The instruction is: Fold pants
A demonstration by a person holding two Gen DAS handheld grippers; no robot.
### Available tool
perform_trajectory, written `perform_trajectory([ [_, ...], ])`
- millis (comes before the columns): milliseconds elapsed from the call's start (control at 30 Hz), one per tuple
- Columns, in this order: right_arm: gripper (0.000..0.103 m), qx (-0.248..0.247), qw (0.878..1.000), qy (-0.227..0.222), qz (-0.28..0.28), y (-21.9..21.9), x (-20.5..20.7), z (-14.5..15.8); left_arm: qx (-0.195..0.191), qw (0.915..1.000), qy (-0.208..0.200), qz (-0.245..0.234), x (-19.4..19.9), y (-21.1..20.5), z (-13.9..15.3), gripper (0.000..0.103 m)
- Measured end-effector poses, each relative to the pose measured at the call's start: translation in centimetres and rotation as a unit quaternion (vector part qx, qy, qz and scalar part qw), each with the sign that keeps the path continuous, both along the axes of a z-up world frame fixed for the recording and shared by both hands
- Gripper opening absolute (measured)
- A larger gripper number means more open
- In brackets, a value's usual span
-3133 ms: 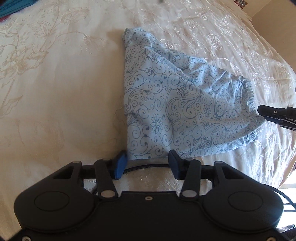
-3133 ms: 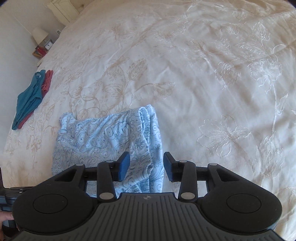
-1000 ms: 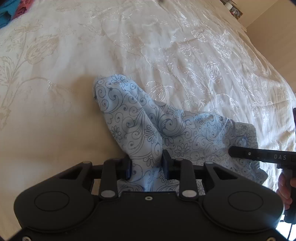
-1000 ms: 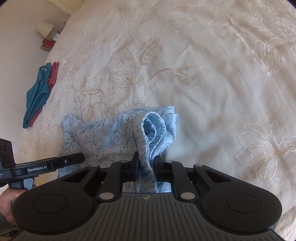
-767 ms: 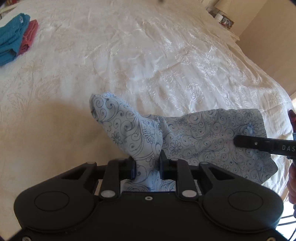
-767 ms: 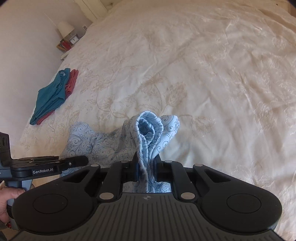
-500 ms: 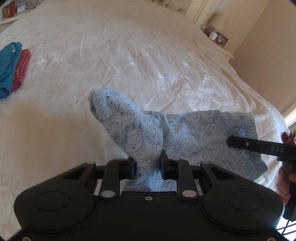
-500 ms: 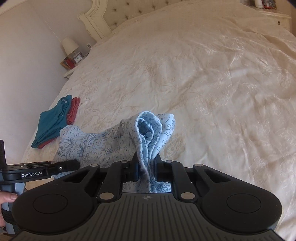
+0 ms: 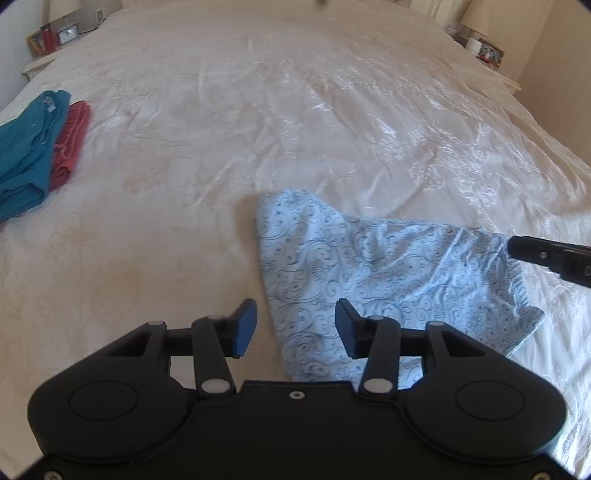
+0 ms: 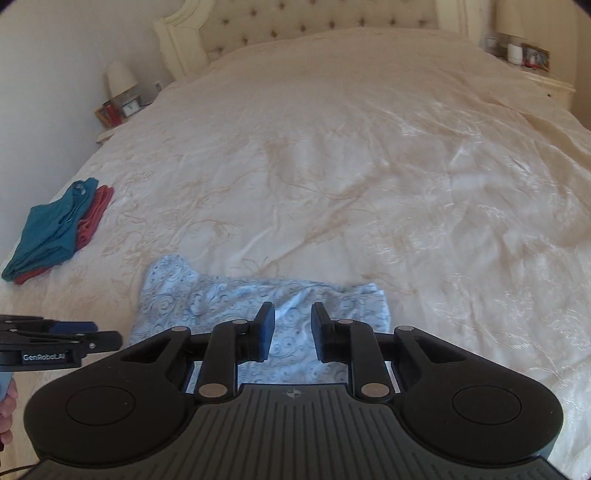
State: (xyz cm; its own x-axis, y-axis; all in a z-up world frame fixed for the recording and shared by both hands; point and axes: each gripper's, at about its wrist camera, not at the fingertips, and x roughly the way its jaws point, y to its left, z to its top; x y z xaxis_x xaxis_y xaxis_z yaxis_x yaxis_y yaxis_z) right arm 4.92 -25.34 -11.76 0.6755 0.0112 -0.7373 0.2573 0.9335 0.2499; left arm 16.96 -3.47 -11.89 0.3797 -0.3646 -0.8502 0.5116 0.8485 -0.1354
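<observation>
The light blue pants (image 9: 388, 269) with a dark swirl print lie folded flat on the cream bedspread (image 9: 295, 110). In the left wrist view my left gripper (image 9: 293, 328) hovers over their near left edge; its jaws are opening and grip no cloth. The right gripper's black tip (image 9: 543, 253) shows at the far right of that view. In the right wrist view the pants (image 10: 229, 299) lie just beyond my right gripper (image 10: 293, 325), whose jaws are opening with nothing pinched between them. The left gripper (image 10: 66, 339) enters at the left edge, a hand under it.
A teal garment (image 9: 29, 147) and a red one (image 9: 70, 144) lie folded together near the bed's left side. Bedside tables with a lamp (image 10: 120, 79) stand on both sides of the tufted headboard (image 10: 303, 26). The bedspread stretches wide beyond the pants.
Both grippers let go of the pants, which dropped flat onto the bed. Both hands rose and tilted up, so the headboard and bedside tables came into view.
</observation>
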Motion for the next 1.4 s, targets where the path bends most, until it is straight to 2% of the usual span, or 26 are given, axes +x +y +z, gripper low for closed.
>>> perform_trajectory([
  [167,0.021,0.001,0.999,0.032,0.041,1.5,4.5,-2.6,0.002,0.9994,0.023,-0.025,0.6,-2.6,-2.5,0.055],
  [333,0.02,-0.051,0.996,0.071,0.016,0.2,5.4,-4.3,0.018,0.9988,0.026,-0.037,-0.3,-1.5,-4.0,0.056],
  [433,0.011,-0.043,0.996,0.074,-0.009,-1.9,4.6,-4.8,0.042,0.9983,0.013,-0.038,-1.0,0.0,-4.1,0.057],
  [500,0.011,-0.033,0.997,0.066,-0.018,-2.5,3.8,-4.4,0.039,0.9989,0.023,-0.014,-1.0,1.6,-4.1,0.065],
  [567,0.011,-0.031,0.998,0.052,-0.025,-2.2,2.9,-3.7,0.025,0.9988,0.039,0.015,-1.0,3.1,-3.9,0.065],
  [700,0.015,-0.033,0.999,0.017,-0.006,-0.1,0.7,-1.8,0.025,0.9995,-0.003,0.018,-2.3,3.4,-2.2,0.062],
  [767,0.015,-0.024,1.0,0.014,0.005,0.8,-0.4,-1.6,0.014,0.9998,-0.009,0.014,-3.0,3.2,-1.8,0.062],
  [900,0.015,-0.027,0.998,0.044,0.022,1.7,-2.0,-2.5,0.025,0.9989,0.03,0.024,-3.4,3.3,-3.6,0.062],
  [1000,0.014,-0.024,0.996,0.084,-0.001,1.3,-3.0,-4.1,0.025,0.9973,0.064,0.026,-4.0,3.9,-5.2,0.063],
  [1167,0.013,-0.026,0.994,0.104,-0.034,0.3,-4.0,-4.6,0.036,0.9961,0.077,0.025,-4.4,4.3,-5.0,0.06],
  [1300,0.014,-0.032,0.997,0.068,-0.029,1.0,-4.7,-2.8,0.024,0.9994,0.007,0.022,-5.1,4.4,-1.9,0.061],
  [1333,0.014,-0.032,0.997,0.061,-0.026,1.2,-4.7,-2.5,0.025,0.9994,-0.002,0.024,-5.0,4.4,-1.7,0.061],
  [1400,0.014,-0.023,0.998,0.048,-0.021,1.7,-4.5,-2.0,0.039,0.9984,0.007,0.041,-4.3,4.2,-2.1,0.061],
])
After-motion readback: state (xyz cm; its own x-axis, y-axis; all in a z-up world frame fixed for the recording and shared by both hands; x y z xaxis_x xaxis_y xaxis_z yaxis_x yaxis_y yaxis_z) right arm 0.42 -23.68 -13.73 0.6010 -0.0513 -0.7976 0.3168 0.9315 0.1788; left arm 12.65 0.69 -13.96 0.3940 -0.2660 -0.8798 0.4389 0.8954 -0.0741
